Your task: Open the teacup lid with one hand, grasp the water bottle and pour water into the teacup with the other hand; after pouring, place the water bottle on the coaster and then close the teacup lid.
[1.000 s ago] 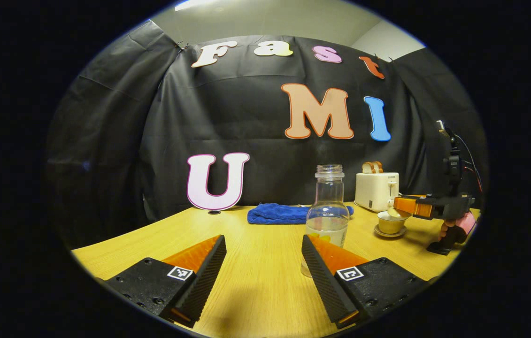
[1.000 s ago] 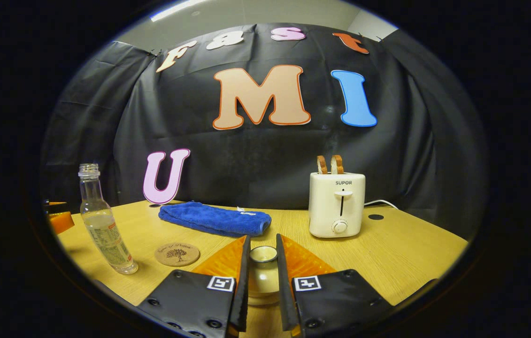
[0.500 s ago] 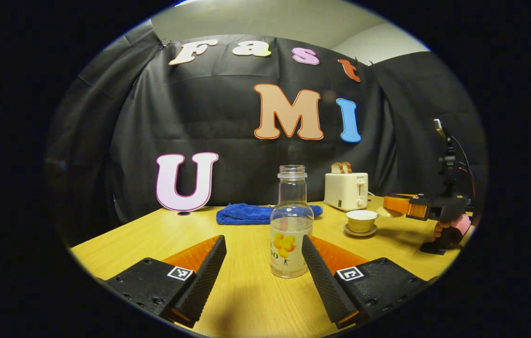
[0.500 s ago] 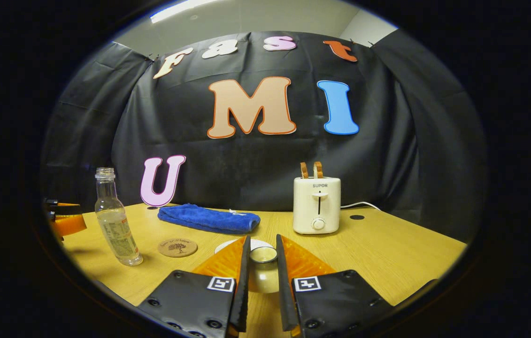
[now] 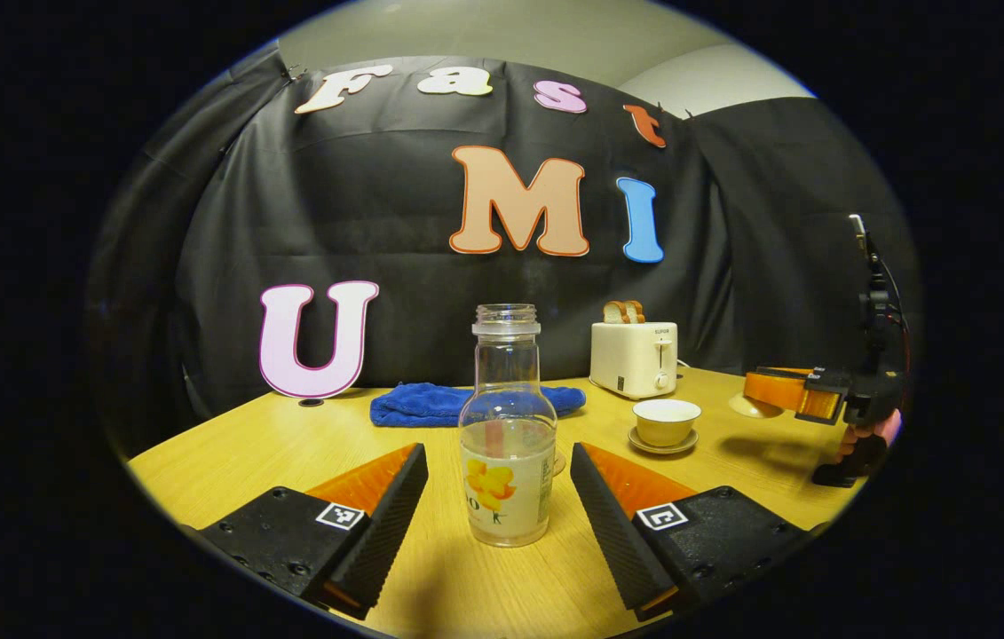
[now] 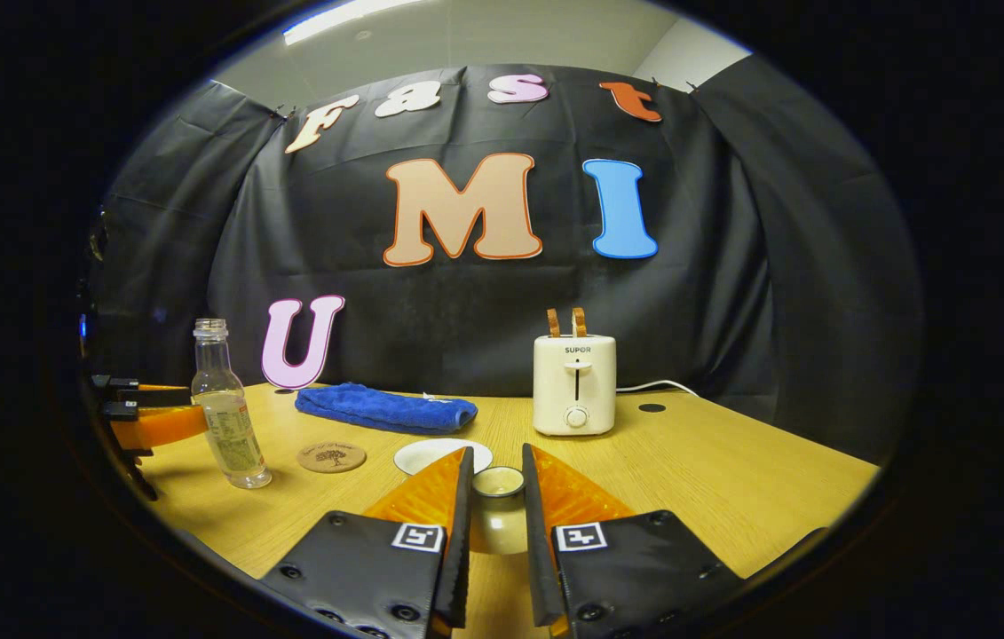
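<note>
With the lid (image 6: pixel 498 497) pinched by its knob in the right gripper (image 6: pixel 496 532) and held clear of the cup (image 5: pixel 666 422), the left gripper (image 5: pixel 499 515), jaws wide, flanks the bottle (image 5: pixel 508 435) on the desk (image 5: pixel 288 444). It should probably close squarely on the labelled belly. The bottle is clear, smooth and uncapped; the round coaster (image 6: pixel 331 457) looks like cork.

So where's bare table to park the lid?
Right of the toaster the table is bare out to its edge. Crowded on the other side: cup, coaster, bottle, towel.
</note>
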Available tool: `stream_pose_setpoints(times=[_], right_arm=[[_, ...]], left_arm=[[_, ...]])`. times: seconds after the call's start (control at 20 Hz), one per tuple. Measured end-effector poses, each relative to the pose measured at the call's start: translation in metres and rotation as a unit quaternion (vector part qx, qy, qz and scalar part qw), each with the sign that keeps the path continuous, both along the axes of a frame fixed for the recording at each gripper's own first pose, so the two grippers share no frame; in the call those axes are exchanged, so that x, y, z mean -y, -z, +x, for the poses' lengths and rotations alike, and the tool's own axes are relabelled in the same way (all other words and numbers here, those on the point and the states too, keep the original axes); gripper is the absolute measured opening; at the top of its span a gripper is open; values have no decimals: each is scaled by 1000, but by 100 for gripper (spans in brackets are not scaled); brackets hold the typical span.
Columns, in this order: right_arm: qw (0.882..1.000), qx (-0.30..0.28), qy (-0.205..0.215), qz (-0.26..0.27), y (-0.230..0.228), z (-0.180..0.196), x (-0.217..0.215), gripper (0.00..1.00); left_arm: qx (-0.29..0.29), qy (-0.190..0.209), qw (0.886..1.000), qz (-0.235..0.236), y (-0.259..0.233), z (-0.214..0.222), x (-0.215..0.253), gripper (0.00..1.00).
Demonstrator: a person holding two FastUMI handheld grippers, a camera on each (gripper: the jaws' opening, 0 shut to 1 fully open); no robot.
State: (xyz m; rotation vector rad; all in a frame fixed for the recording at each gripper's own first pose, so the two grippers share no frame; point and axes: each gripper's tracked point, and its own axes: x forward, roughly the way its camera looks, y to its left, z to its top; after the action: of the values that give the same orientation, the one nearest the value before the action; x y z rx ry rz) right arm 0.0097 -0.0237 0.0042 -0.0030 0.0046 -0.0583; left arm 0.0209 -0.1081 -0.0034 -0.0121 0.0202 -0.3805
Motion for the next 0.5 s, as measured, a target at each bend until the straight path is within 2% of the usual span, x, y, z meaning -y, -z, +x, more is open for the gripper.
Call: stream_pose_setpoints(times=[0.5], right_arm=[[1000, 2, 21, -1, -1, -10, 23, 31]], left_arm=[[-71, 8, 997, 19, 23, 37, 22, 95]])
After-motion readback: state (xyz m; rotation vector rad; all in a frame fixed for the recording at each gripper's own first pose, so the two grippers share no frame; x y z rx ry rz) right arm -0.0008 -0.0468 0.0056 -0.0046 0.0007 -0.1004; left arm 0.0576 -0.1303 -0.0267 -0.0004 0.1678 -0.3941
